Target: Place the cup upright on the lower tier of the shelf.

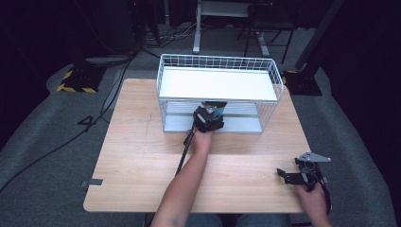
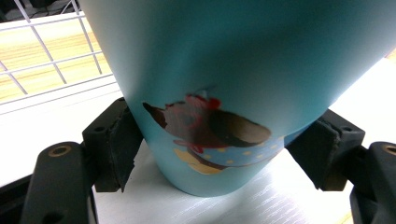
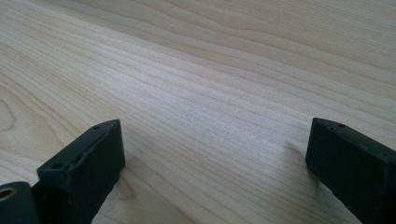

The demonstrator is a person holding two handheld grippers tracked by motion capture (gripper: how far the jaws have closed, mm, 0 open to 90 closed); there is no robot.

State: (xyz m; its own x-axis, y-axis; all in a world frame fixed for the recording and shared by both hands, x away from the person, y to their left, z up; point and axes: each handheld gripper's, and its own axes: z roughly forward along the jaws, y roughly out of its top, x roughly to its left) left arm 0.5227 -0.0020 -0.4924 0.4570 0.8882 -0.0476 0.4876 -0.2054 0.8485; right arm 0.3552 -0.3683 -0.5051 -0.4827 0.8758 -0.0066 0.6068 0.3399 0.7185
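Observation:
A light blue cup [image 2: 224, 70] with a cartoon picture stands on the white lower shelf [image 2: 42, 140] of a white wire rack [image 1: 217, 61]. My left gripper [image 2: 224, 144] has a pad pressed against each side of the cup near its base and is shut on it. In the high view the left gripper [image 1: 213, 112] reaches into the rack's open front, and a strip of the cup [image 1: 218, 109] shows beyond it. My right gripper [image 1: 282, 175] rests low over the wooden table [image 1: 142, 156] at the front right. Its jaws stand wide open, with bare wood [image 3: 210, 70] between them.
The rack's top shelf [image 1: 217, 82] spans just above my left gripper. Wire walls [image 2: 56, 70] close the rack's sides and back. Cables and stand bases [image 1: 75, 78] lie on the grey floor beyond the table.

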